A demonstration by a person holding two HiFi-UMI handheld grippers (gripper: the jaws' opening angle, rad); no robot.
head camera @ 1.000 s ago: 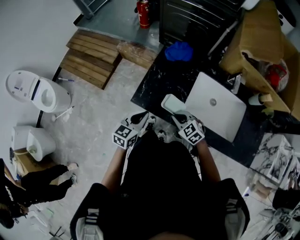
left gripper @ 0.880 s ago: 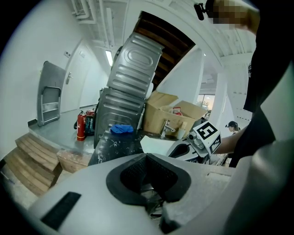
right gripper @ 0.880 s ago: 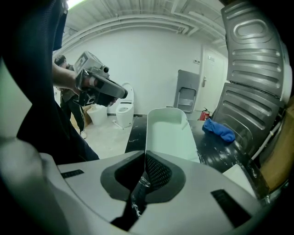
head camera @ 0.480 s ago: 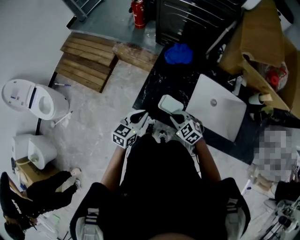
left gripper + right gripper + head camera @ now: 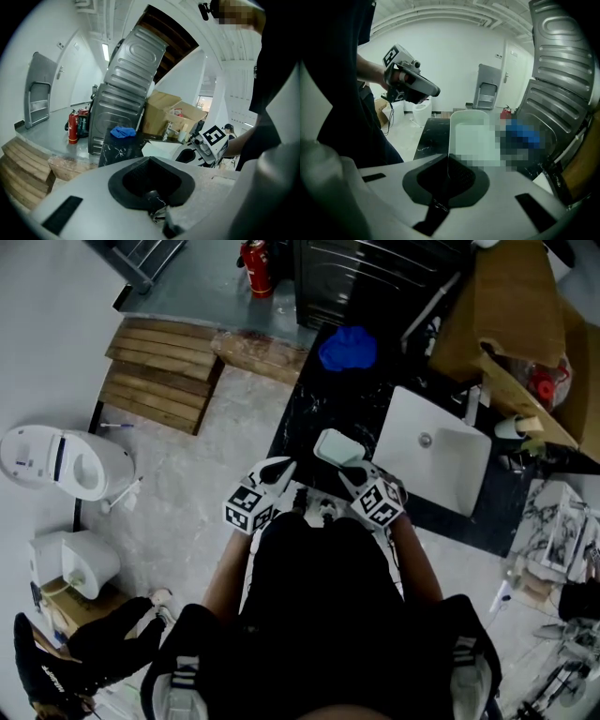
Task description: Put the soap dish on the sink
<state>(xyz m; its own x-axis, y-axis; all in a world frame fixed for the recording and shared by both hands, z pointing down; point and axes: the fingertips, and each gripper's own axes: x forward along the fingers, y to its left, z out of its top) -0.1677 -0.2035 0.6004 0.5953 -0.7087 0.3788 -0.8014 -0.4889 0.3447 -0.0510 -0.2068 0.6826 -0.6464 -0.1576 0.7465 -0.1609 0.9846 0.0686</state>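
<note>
White plastic, rounded at the corners, the shallow rectangular soap dish [image 5: 337, 446] sits in the head view at the tip of the right gripper [image 5: 349, 468]. It is held over the black marbled countertop [image 5: 319, 418], just left of the white rectangular sink basin [image 5: 441, 465] and not on it. The left gripper [image 5: 277, 469] hangs beside it at the counter's edge, apart from the dish. A crumpled blue cloth [image 5: 347, 348] lies farther along the counter. A red fire extinguisher [image 5: 255, 256], a slatted wooden pallet [image 5: 155, 376] and a white toilet [image 5: 66, 460] stand on the grey floor [image 5: 187, 484] to the left.

Seen from the left gripper view, that gripper's jaws are pressed together with nothing between them. Beyond them a ribbed metal panel [image 5: 126, 89] leans beside brown cardboard boxes [image 5: 164, 117].

From the right gripper view, the jaws are clamped on the near edge of the dish, which juts forward over the dark counter. A mosaic patch covers part of it. The left gripper shows at upper left, well clear of the dish.
</note>
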